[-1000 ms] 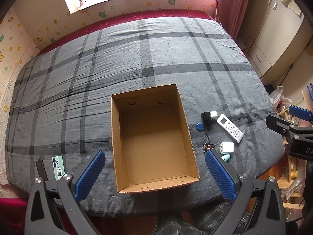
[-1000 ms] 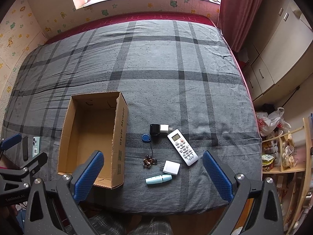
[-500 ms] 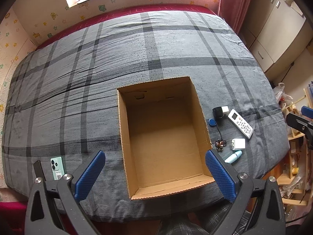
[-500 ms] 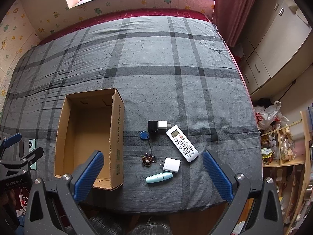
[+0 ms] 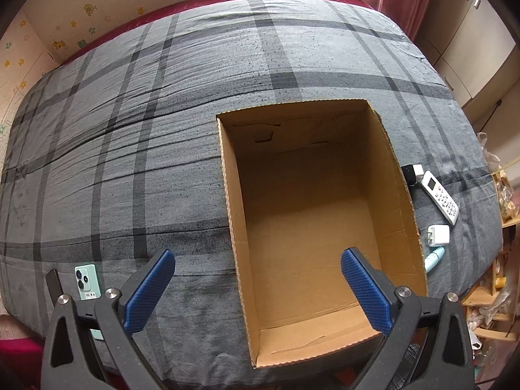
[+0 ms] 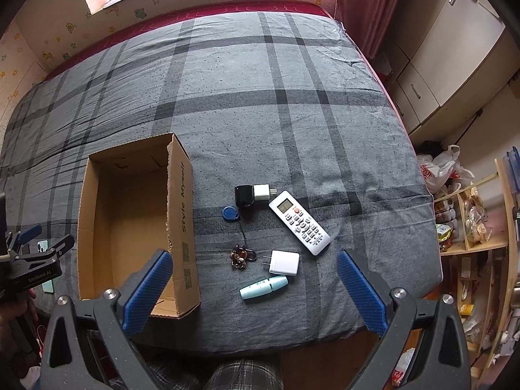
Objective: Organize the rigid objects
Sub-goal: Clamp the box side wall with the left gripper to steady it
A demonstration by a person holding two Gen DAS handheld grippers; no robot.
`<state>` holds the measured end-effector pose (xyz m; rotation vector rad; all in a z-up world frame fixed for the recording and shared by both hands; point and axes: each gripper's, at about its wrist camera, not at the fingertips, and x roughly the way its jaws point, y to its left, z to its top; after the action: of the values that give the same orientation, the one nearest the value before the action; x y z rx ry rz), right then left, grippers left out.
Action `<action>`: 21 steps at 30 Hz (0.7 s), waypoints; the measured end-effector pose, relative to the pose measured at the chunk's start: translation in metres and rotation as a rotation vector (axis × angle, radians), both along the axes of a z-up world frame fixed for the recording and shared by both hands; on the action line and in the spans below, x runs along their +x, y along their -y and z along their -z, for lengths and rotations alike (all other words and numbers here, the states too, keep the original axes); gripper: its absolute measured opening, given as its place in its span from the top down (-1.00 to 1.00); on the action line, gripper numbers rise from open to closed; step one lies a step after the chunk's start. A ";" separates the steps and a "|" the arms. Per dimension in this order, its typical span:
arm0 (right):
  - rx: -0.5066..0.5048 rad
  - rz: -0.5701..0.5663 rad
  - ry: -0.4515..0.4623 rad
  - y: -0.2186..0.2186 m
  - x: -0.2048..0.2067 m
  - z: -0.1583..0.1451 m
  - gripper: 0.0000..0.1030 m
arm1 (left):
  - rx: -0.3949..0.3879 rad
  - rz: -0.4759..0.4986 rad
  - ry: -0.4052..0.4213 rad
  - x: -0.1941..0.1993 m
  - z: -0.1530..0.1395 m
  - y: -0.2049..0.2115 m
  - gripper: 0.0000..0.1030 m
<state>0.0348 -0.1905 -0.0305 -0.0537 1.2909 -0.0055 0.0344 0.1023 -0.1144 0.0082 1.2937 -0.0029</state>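
On the grey plaid bedspread [image 6: 292, 104] in front of you sits an open brown cardboard box [image 5: 312, 214], with nothing lying inside it. To its right lies a loose cluster of small items: a white remote control with a small screen [image 6: 299, 222], a black cube charger [image 6: 243, 196] touching a small white plug adapter [image 6: 261, 192], a blue round key fob [image 6: 230, 213] on a thin black cord that runs to a bunch of brown-and-gold charms [image 6: 240, 256], a white wall charger with two prongs [image 6: 283, 262], and a pale teal tube [image 6: 264, 287] nearest the bed's edge. Left of the box, near the front edge, a mint-green smartphone [image 5: 85, 281] lies camera side up beside a dark slim phone [image 5: 54, 284]. Your left gripper [image 5: 258, 289] hovers above the box's near left wall, fingers spread wide and holding nothing. Your right gripper [image 6: 255, 289] hangs above the teal tube, fingers equally wide and empty.
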 end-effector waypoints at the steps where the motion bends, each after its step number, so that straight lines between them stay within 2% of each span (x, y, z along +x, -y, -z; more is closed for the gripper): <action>1: -0.002 -0.001 -0.007 0.000 0.001 0.003 -0.99 | 0.000 -0.002 -0.006 0.001 0.006 -0.002 -1.00; 9: -0.004 -0.018 -0.052 0.009 0.011 0.031 -0.99 | -0.008 -0.032 -0.048 0.007 0.057 -0.014 -1.00; 11: -0.006 -0.024 -0.067 0.011 0.016 0.038 -0.99 | -0.015 -0.037 -0.061 0.008 0.066 -0.015 -0.92; 17: -0.002 -0.032 -0.106 0.020 0.028 0.057 -0.99 | -0.029 -0.050 -0.121 0.008 0.084 -0.013 -0.42; 20: 0.002 -0.037 -0.115 0.025 0.035 0.062 -0.99 | -0.035 -0.047 -0.141 0.005 0.091 -0.013 -0.11; 21: 0.004 -0.039 -0.116 0.026 0.037 0.063 -0.99 | -0.041 -0.044 -0.148 0.003 0.094 -0.012 0.06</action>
<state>0.0714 -0.2162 -0.0935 -0.0764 1.4059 0.0338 0.0379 0.1146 -0.2084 -0.0562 1.4416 0.0075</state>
